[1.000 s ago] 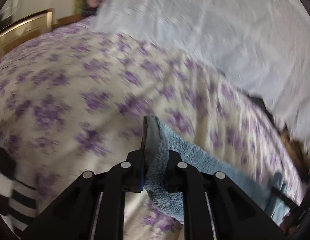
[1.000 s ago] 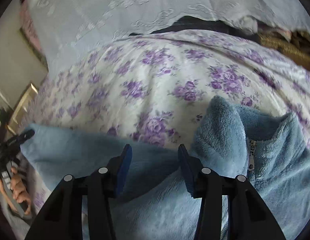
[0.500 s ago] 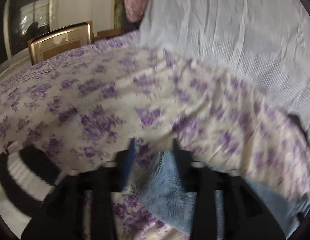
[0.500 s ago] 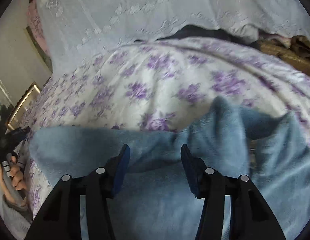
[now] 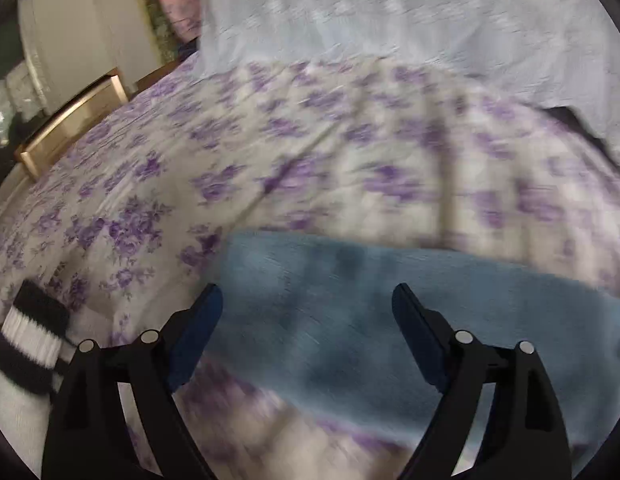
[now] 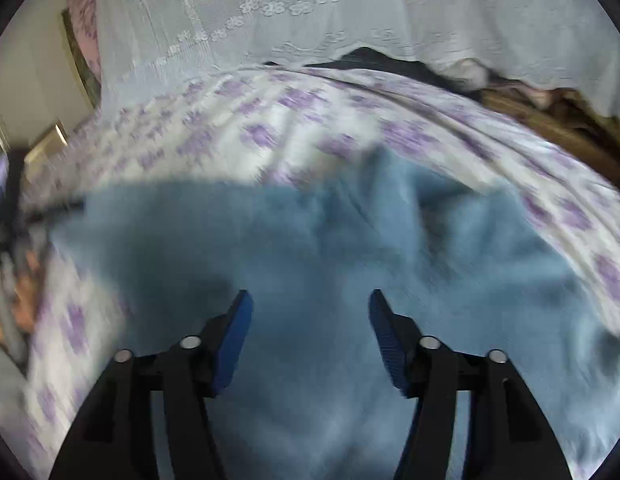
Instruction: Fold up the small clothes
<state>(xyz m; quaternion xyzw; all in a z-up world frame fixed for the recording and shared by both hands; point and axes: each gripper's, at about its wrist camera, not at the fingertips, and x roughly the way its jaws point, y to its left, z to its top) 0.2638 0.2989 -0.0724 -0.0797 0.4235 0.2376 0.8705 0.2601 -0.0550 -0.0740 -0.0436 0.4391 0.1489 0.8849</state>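
A fluffy light blue fleece garment (image 5: 390, 304) lies on the bed's white sheet with purple flowers (image 5: 230, 152). My left gripper (image 5: 306, 308) is open and empty, hovering over the garment's left end. In the right wrist view the same blue garment (image 6: 310, 248) fills the lower frame, with bunched folds to the right. My right gripper (image 6: 310, 312) is open and empty just above the fleece. Both views are blurred by motion.
A black-and-white striped sock (image 5: 26, 344) lies at the left edge of the bed. A white lace cover (image 6: 310, 12) hangs at the far side, with dark and brown clothes (image 6: 550, 120) beneath it. A gold-framed piece of furniture (image 5: 70, 120) stands beyond the bed.
My left gripper was shut on the blue garment's edge; it has let go and opened wide. The garment now lies flat. My right gripper has moved forward over the fleece, still open.
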